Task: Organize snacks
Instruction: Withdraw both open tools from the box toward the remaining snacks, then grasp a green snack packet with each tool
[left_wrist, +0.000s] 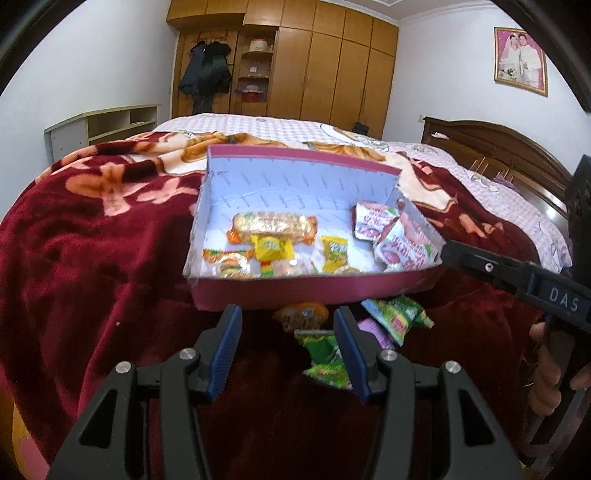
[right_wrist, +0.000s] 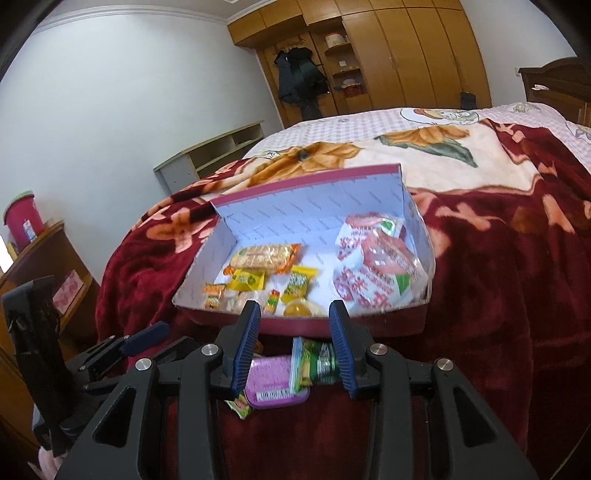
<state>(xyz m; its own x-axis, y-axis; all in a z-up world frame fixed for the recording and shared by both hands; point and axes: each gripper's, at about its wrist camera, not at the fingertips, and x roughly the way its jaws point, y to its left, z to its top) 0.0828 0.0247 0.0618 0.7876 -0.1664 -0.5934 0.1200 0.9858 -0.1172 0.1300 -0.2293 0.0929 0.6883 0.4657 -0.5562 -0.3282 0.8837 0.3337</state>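
A bedroom with a tall wooden wardrobe (left_wrist: 325, 62) holds a bed (left_wrist: 258, 125) covered by a dark red flowered blanket (left_wrist: 92, 240). On the blanket lies an open pink box (left_wrist: 295, 291) with a white lining. Inside it are a long biscuit pack (left_wrist: 273, 227), pink-and-white packets (left_wrist: 399, 243) at its right end and small yellow sweets (left_wrist: 271, 249) by the near wall. Just outside the near wall, on the blanket, lie green snack packets (left_wrist: 399, 317), an orange packet (left_wrist: 301, 314) and a purple tin (right_wrist: 275, 384). The left hand-held gripper (left_wrist: 288, 347) hangs over these with parted jaws and nothing pinched. The right hand-held gripper (right_wrist: 295, 347) is likewise parted and empty above the tin.
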